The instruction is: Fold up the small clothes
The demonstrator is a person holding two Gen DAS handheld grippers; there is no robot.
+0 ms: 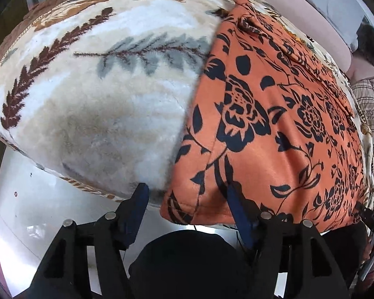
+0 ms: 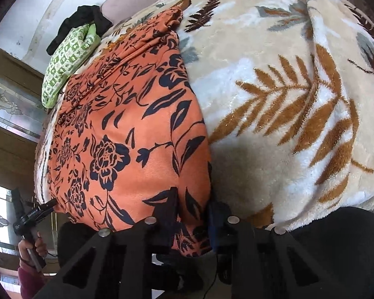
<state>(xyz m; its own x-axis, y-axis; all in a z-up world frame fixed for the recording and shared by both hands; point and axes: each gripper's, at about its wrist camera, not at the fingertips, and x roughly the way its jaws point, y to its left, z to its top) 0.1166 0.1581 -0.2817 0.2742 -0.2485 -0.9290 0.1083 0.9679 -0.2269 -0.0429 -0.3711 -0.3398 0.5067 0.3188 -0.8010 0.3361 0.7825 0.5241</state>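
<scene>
Now right gripper (image 2: 190,214) pinches orange floral garment (image 2: 127,134); left gripper (image 1: 187,199) half-open.

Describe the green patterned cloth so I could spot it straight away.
Start from the big cream fleece blanket with brown fern leaves. On it lies an orange garment with black flowers. At that garment's far end sits the small folded green-and-white print cloth, beside a black garment; it is the only green thing there.

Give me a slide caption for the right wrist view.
Right tongs pinch the near corner of the orange floral garment lying on a leaf-print blanket.
</scene>
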